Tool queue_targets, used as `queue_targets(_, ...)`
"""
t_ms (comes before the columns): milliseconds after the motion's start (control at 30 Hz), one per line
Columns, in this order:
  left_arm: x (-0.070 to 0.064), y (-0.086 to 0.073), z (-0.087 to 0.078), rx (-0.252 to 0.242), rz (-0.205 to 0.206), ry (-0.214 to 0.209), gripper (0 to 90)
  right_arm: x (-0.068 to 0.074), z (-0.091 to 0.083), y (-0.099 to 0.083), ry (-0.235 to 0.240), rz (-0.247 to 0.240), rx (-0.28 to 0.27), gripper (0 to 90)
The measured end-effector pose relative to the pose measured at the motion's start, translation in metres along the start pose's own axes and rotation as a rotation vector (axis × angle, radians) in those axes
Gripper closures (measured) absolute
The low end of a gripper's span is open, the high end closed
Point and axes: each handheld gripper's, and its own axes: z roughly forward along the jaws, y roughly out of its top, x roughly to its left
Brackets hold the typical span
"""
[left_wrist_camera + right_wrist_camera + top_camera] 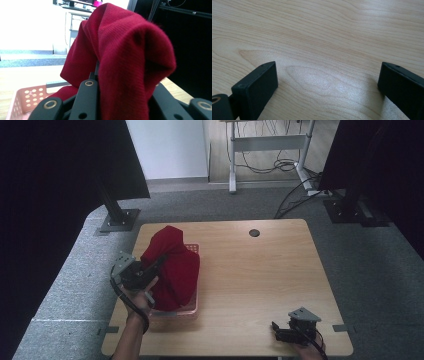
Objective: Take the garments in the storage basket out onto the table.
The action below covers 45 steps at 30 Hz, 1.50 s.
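Draped right over my left gripper (117,100) is the red cloth (125,55), a ribbed knit that hangs in thick soft folds and hides the tips of the jaws; from the way it peaks over them I judge the jaws are clamped on a bunch of it, though the bite itself is covered. From the high view I see the cloth (172,265) lifted into a hump above the pink perforated basket (192,309) at the left side of the wooden table (260,275), its lower part still down in the basket. I expect it to be light, limp and not slippery, with nothing fragile about it; it will sag and swing from any hold. A pinch on a gathered fold or an edge should serve better than the smooth middle. My right gripper (325,82) rests low over bare wood near the table's front right corner, jaws wide apart and holding nothing.
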Motion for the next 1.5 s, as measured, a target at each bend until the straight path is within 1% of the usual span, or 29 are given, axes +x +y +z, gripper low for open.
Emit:
queue_targets(333, -0.002, 0.003, -0.003, -0.017, -0.007, -0.008, 74.1, 0.0, 0.0, 0.0, 0.001, 0.0, -0.001, 2.5)
queue_targets(500, -0.005, 0.005, -0.005, -0.022, 0.002, -0.012, 74.1, 0.0, 0.0, 0.0, 0.0, 0.0, -0.001, 2.5)
queue_targets(667, -0.006, 0.006, -0.004, -0.022, -0.001, -0.015, 74.1, 0.0, 0.0, 0.0, 0.0, 0.0, -0.001, 2.5)
queue_targets(1000, -0.011, 0.008, -0.003, -0.03, 0.014, -0.008, 74.1, 0.0, 0.0, 0.0, 0.001, 0.0, 0.0, 2.5)
queue_targets(1133, -0.012, 0.01, -0.004, -0.034, 0.012, -0.014, 74.1, 0.0, 0.0, 0.0, 0.001, 0.0, 0.0, 2.5)
queue_targets(1500, -0.017, 0.015, -0.004, -0.041, 0.022, -0.02, 74.1, 0.0, 0.0, 0.0, 0.001, 0.001, 0.001, 2.5)
